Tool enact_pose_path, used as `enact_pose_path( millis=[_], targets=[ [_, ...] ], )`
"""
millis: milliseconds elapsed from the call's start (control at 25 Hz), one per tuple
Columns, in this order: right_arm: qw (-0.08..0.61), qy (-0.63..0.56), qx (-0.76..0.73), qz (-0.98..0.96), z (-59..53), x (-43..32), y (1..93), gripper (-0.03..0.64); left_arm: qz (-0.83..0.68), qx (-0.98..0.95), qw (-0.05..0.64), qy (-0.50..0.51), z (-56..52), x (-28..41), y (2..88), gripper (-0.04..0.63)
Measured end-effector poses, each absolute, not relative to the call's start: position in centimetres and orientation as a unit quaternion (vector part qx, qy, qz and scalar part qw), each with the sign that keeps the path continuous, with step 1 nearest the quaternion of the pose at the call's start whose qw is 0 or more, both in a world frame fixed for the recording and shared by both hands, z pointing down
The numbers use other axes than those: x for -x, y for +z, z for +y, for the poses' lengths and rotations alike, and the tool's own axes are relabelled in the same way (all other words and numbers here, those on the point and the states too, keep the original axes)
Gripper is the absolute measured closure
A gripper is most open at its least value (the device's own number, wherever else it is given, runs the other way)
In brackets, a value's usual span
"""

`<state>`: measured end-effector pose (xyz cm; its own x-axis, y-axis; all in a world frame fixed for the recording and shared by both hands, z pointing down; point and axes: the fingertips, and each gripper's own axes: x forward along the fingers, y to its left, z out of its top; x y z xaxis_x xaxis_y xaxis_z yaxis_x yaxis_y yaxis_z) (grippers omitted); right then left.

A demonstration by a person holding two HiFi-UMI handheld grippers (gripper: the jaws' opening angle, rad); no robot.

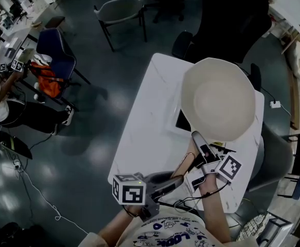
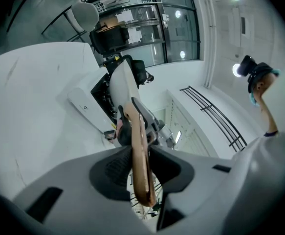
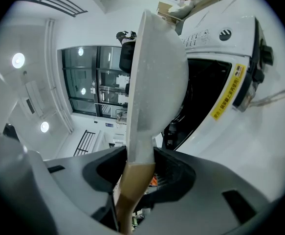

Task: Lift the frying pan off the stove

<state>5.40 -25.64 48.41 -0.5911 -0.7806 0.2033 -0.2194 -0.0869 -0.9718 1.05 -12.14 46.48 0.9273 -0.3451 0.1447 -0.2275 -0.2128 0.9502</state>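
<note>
Right tool (image 3: 135, 156) clamps frying pan (image 3: 158, 72); yellow label (image 3: 229, 93) illegible.

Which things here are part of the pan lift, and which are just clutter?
In the job: cream round frying pan with wooden handle; white black-topped stove below it; left gripper and right gripper, both clamped on the handle.
Lying about: blue chair; grey chair; orange bag.

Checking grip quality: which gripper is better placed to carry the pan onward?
Probably the right gripper: it clamps the frying pan by its handle close to the bowl, while the left gripper holds only the wooden end.
</note>
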Motion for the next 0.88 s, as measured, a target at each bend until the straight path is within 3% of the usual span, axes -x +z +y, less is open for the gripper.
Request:
enact_pose_path(
  millis=[880],
  targets=[
    [0.222, -0.615, 0.385, 0.652, -25.5, -5.9, 46.9, 0.44, -0.166, -0.782, 0.598, -0.062, -11.8, -2.1, 45.1, 0.477]
  ],
)
